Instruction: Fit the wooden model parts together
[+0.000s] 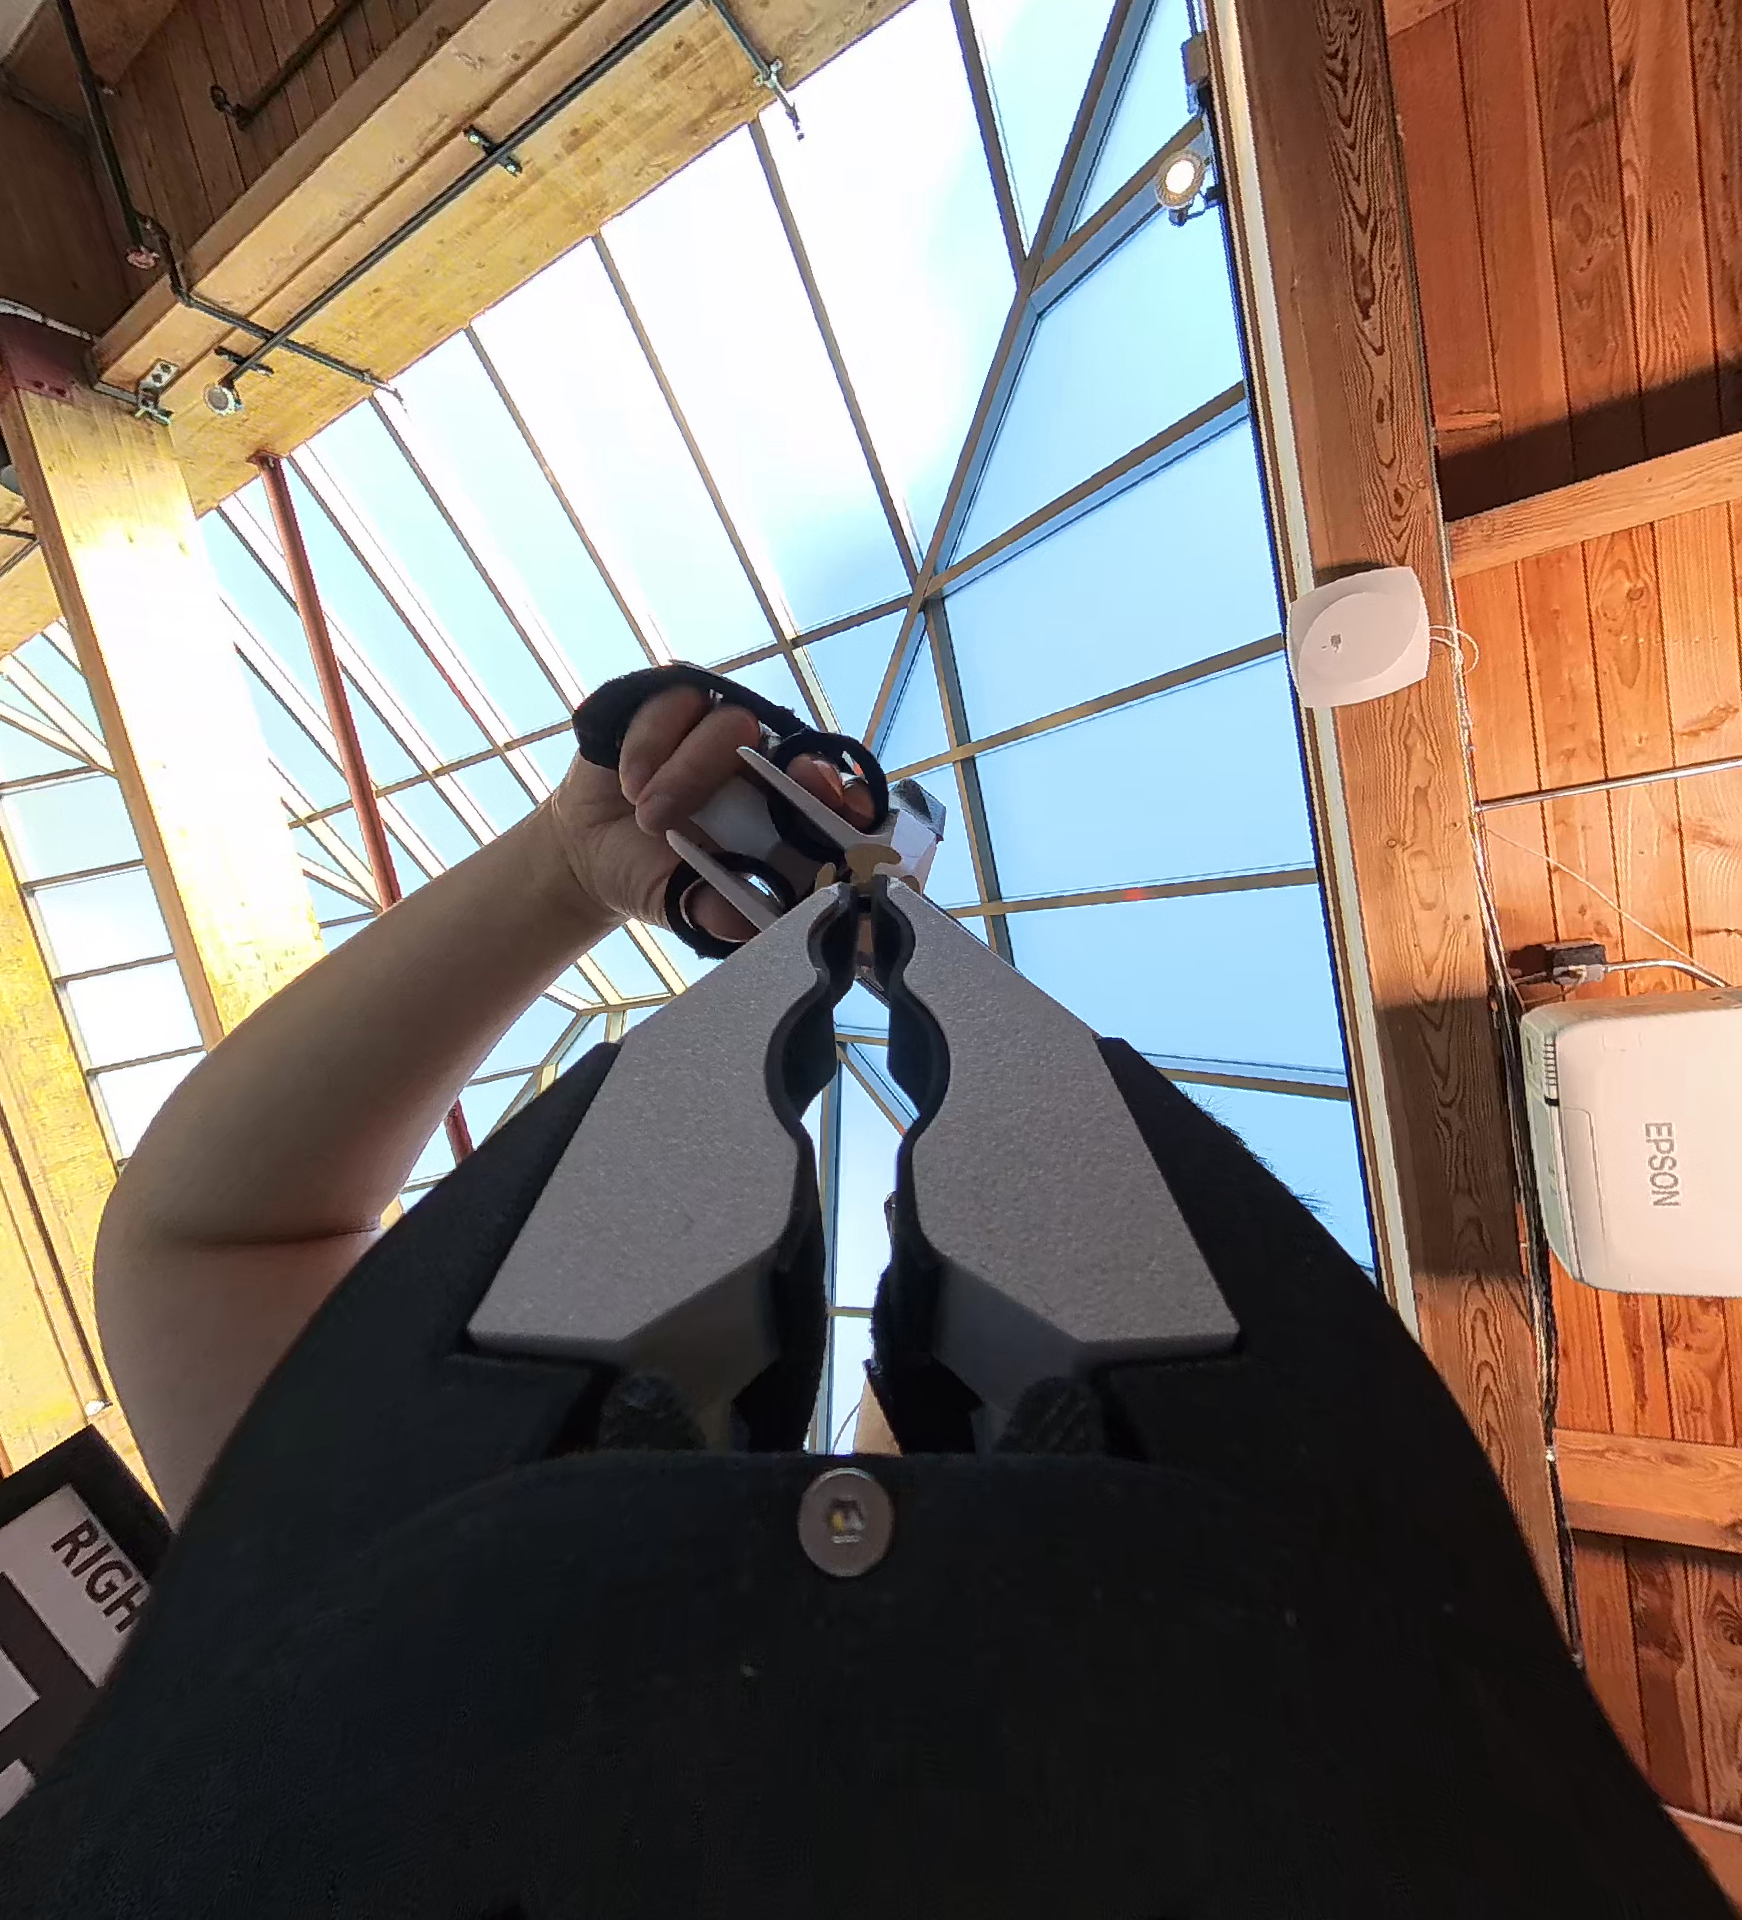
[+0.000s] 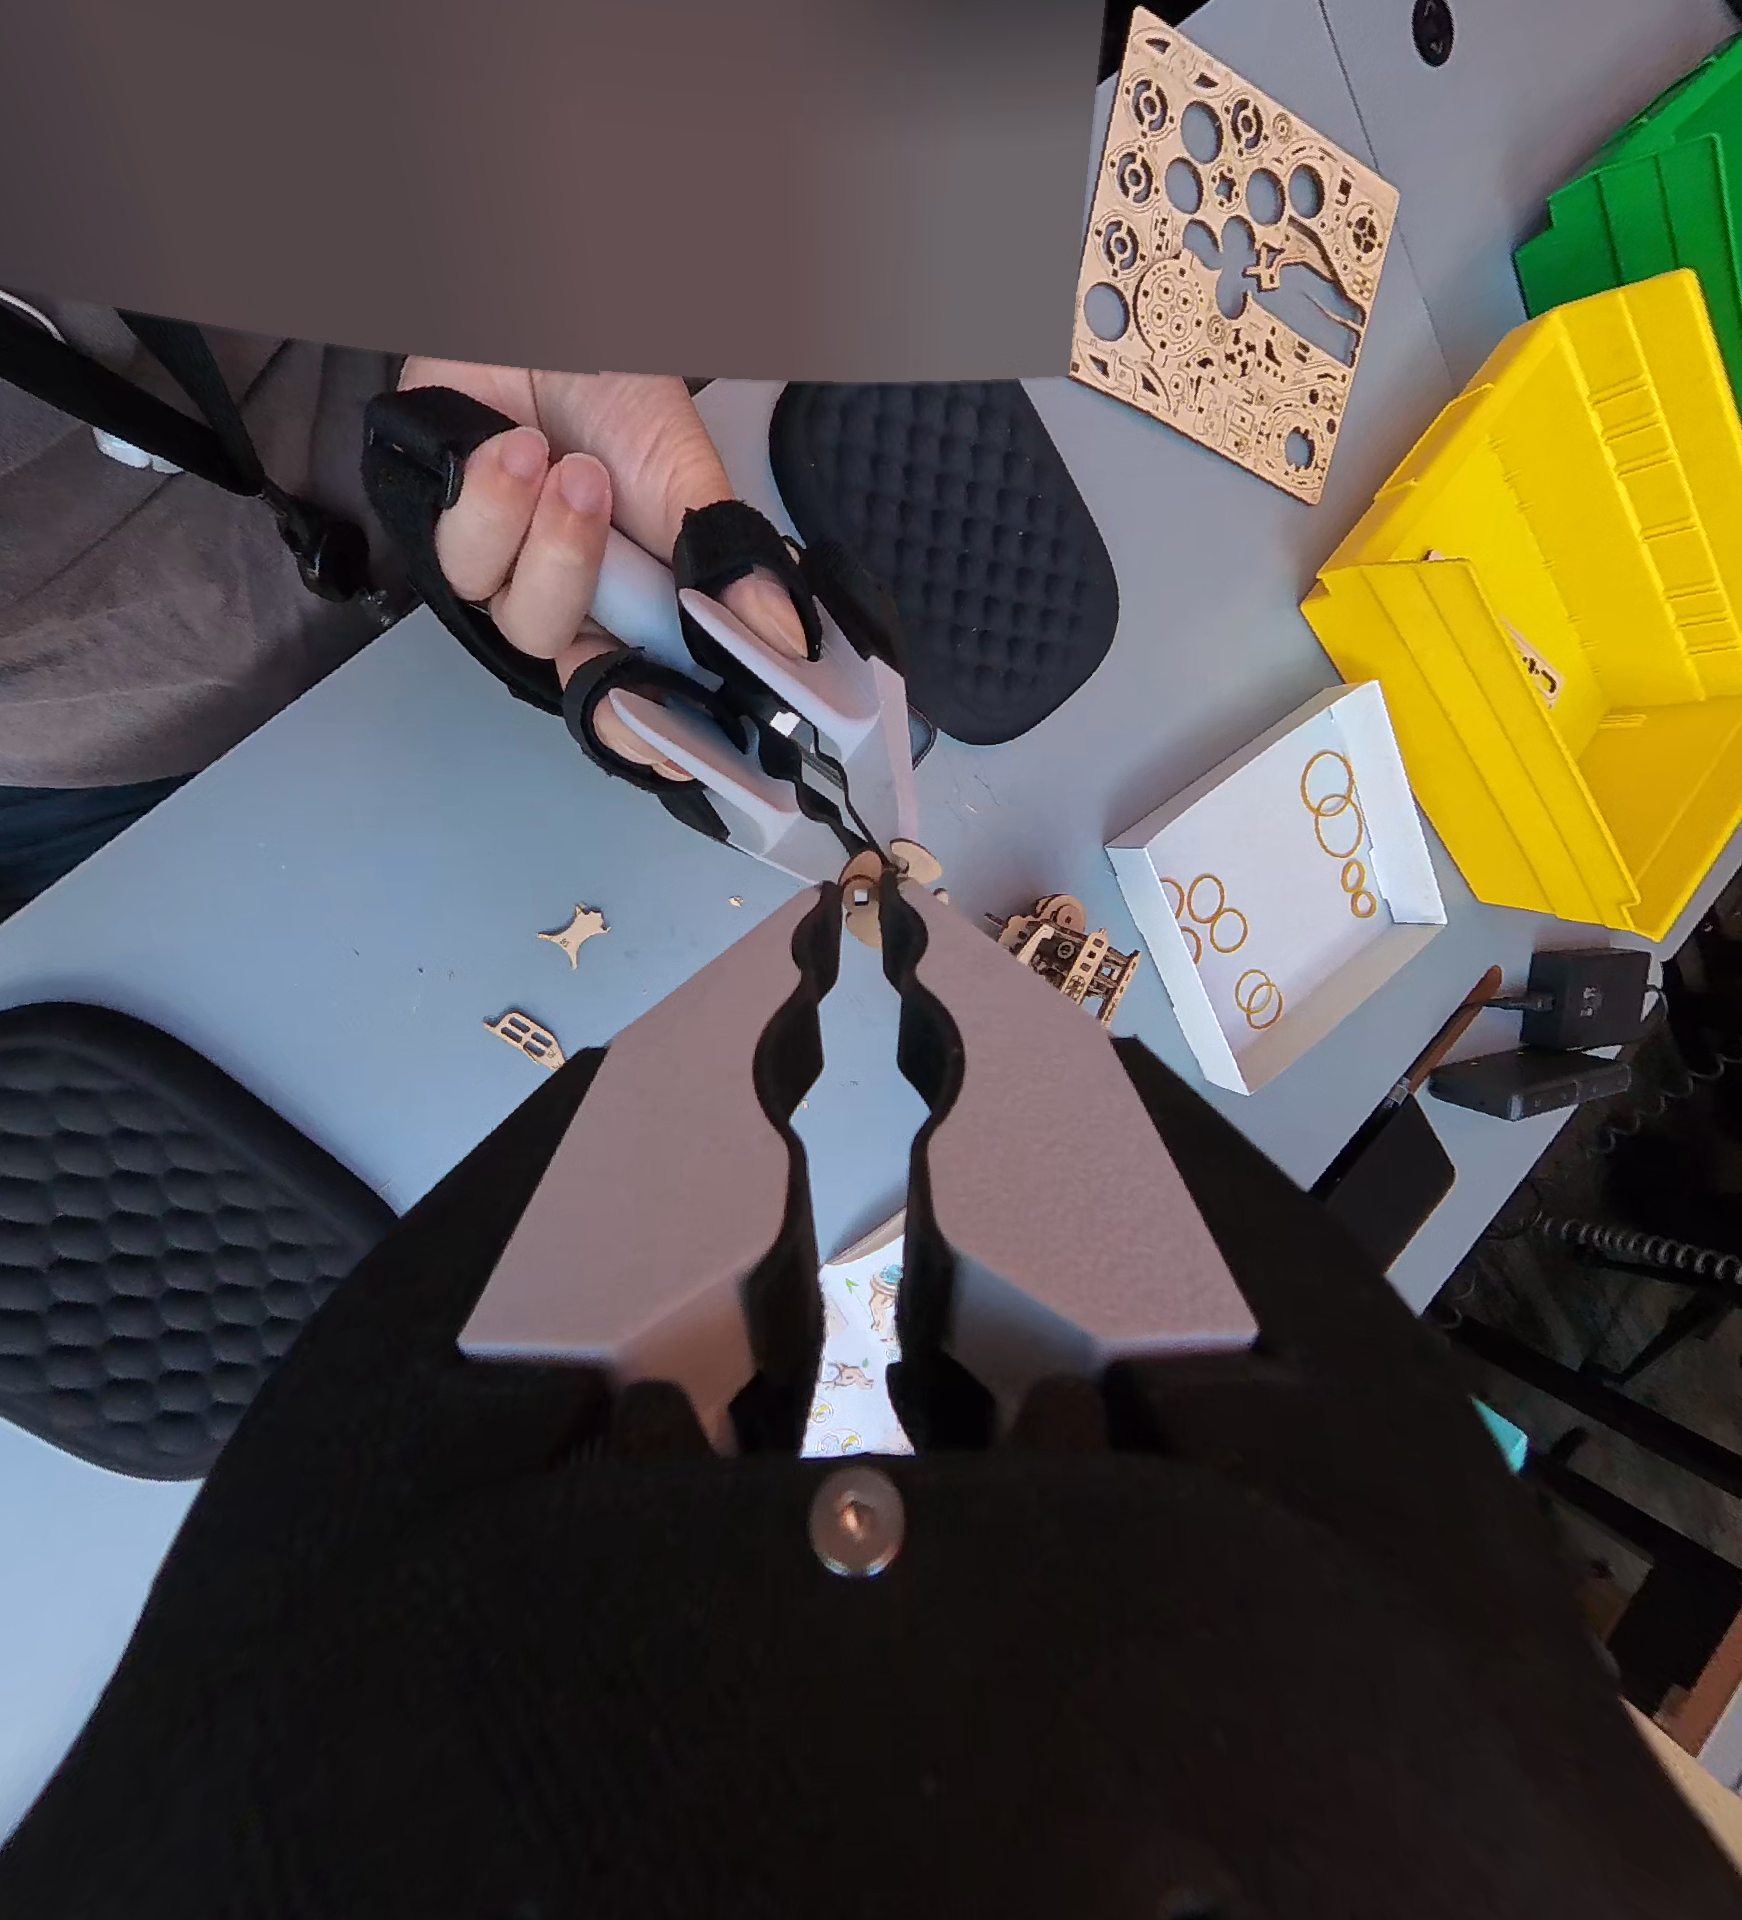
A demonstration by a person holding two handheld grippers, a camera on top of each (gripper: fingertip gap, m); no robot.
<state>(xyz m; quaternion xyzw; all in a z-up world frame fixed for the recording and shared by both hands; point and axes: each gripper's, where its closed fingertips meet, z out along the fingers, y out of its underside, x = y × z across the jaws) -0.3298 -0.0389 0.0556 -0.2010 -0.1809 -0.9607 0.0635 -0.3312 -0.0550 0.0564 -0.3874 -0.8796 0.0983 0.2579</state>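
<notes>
In the right wrist view my right gripper (image 2: 859, 891) is shut on a small round wooden part (image 2: 859, 906), held above the grey table (image 2: 306, 883). My left gripper (image 2: 872, 847), held by a hand, comes in from the upper left, and its tips meet mine, pinching another small wooden part (image 2: 914, 858). The two parts touch. The left wrist view points up at a skylight. There my left gripper (image 1: 859, 896) is shut on a tan wooden part (image 1: 872, 856), with the right gripper (image 1: 825, 831) tip to tip against it.
On the table are a partly built wooden model (image 2: 1064, 951), a punched-out wooden sheet (image 2: 1236, 260), a white tray of rubber bands (image 2: 1282, 894), yellow (image 2: 1573, 665) and green (image 2: 1729, 208) bins, loose wooden pieces (image 2: 574, 935), and two black pads (image 2: 950, 551). The grippers are tip to tip, or close to it.
</notes>
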